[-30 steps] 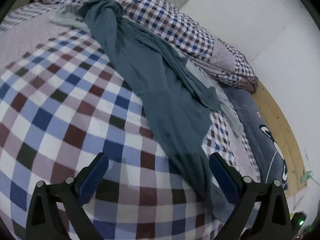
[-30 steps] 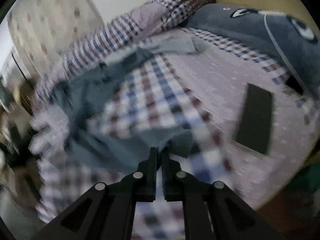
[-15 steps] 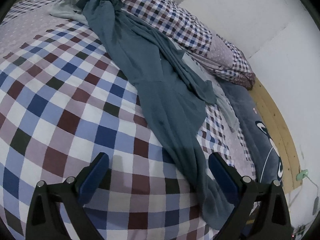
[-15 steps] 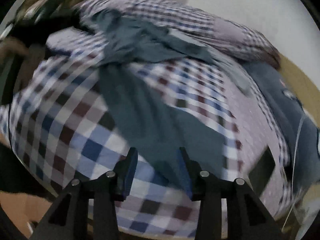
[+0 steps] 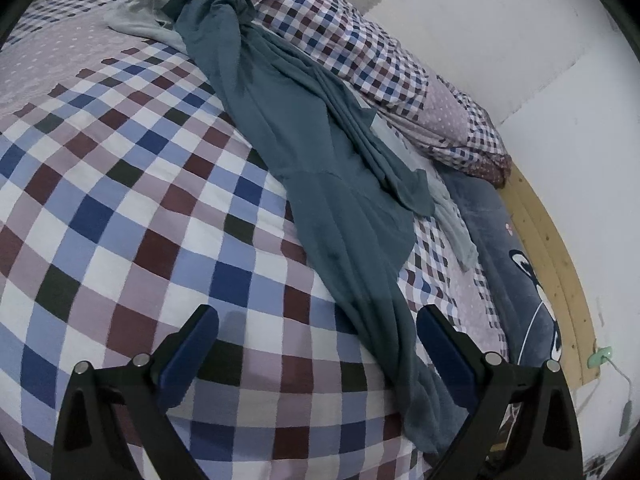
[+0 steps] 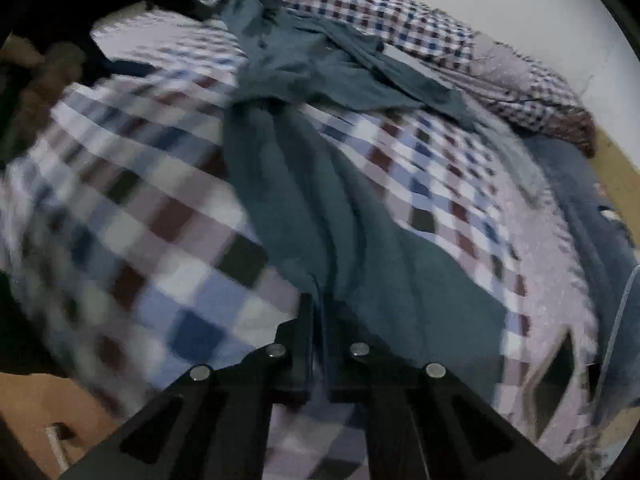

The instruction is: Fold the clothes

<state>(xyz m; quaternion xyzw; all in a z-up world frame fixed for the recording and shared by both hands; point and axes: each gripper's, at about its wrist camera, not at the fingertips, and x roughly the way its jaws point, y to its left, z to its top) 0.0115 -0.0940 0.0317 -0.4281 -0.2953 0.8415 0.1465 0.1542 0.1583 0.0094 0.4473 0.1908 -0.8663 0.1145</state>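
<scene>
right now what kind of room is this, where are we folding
Most likely a bedroom. The teal garment lies stretched across a bed with a checked quilt, a checked pillow sits by the white wall, and a wooden bed frame edges the far side.

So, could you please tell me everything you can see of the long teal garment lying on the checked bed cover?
The long teal garment is thin, soft fabric, crumpled and stretched in a long diagonal band across the checked bed cover, unfolded. Its far end bunches near the small-checked pillows, partly over a pale grey-green cloth; folds fan out mid-length. The right wrist view shows small buttons near the far end. The right gripper is shut on its near edge; the left gripper is open, with the garment's near end lying by its right finger.
</scene>
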